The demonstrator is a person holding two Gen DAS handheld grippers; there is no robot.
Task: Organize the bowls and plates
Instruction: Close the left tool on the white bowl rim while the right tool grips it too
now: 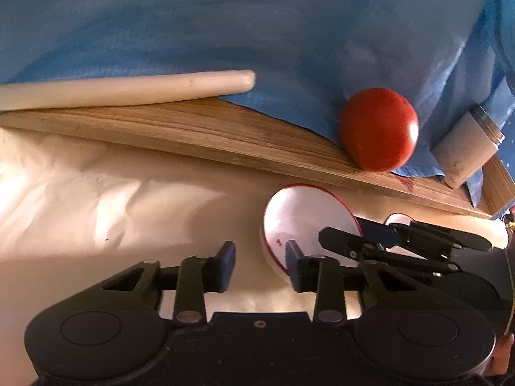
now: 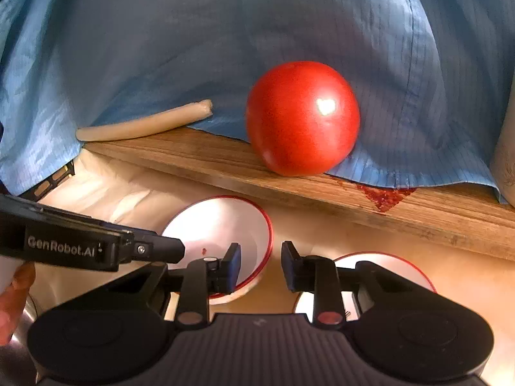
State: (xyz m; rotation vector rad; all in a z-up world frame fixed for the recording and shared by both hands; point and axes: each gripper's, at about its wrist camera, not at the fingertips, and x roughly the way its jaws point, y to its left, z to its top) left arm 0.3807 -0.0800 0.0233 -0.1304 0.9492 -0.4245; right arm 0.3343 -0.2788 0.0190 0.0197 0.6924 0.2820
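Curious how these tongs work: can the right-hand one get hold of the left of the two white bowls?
Probably yes. The right gripper straddles the right rim of the left bowl, one finger inside, one outside, nothing between its jaws. The left gripper sits at the opposite rim, clear of it.

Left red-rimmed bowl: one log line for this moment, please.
left red-rimmed bowl: upright | left gripper: open, astride left rim | right gripper: open, astride right rim
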